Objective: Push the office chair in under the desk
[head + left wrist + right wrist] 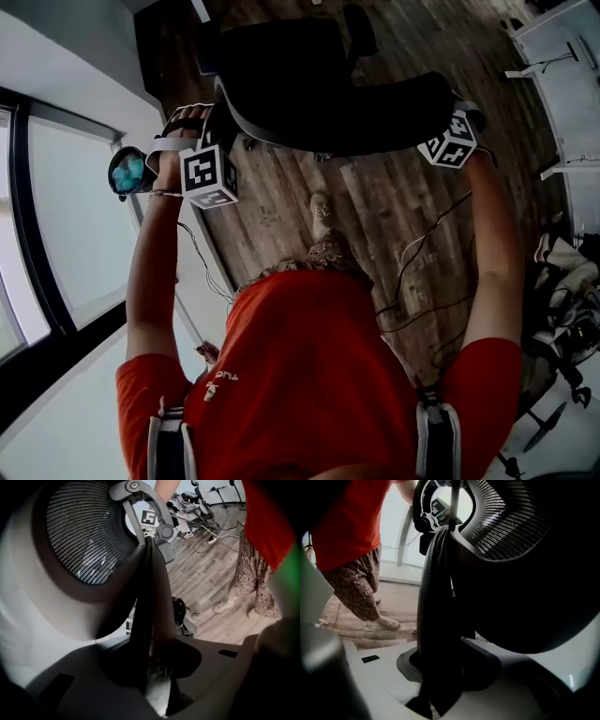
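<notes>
The left gripper (154, 663) is clamped narrow on the top rim of the backrest (347, 131) of the black office chair (319, 94). The right gripper (440, 667) pinches the same rim further along. In both gripper views the dark edge runs straight down between the jaws, and the mesh headrest (84, 531) bulges beside it. The person's arms are stretched forward, one gripper toward each end of the backrest's curve.

The chair stands on the wooden floor (394, 206), close to the floor's window-side edge, with its seat pointing away from the person. A white desk (572, 66) sits at the floor's far right corner, well apart from the chair. I cannot tell whether that is the desk meant.

As I judge it, the hold is taken but the job is barely begun, since no part of the seat is under a desktop yet. What is left is to roll the chair across to the desk, slide the seat beneath it, and let go of the rim.
</notes>
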`<state>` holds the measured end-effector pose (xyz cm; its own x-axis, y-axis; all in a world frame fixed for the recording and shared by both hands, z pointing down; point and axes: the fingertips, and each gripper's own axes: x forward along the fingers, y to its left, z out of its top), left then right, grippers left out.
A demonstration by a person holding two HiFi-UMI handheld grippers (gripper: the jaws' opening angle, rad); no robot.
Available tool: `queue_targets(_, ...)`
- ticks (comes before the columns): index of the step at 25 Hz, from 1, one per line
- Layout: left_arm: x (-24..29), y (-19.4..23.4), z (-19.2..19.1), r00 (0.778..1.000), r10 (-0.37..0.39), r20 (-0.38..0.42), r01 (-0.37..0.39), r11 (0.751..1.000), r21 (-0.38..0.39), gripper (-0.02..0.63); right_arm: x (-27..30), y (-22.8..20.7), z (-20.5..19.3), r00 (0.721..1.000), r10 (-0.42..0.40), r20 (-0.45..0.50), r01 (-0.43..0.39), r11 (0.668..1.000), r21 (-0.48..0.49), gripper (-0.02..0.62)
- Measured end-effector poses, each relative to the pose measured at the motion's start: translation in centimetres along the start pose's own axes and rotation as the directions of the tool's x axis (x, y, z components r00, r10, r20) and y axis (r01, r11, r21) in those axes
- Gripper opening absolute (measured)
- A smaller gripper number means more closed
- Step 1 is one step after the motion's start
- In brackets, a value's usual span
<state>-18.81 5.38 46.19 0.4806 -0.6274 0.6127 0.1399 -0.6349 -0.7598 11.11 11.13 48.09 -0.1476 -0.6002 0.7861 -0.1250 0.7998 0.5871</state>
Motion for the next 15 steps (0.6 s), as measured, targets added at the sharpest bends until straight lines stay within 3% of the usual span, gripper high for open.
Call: queue_targets(15, 13.2, 10.9, -3.5, 0.995, -0.030, -0.098, 0.023, 0.997, -0.076, 0.120, 10.3, -15.5, -5.1, 0.999, 0.020, 0.048, -0.016, 0.997, -0.076, 0.140)
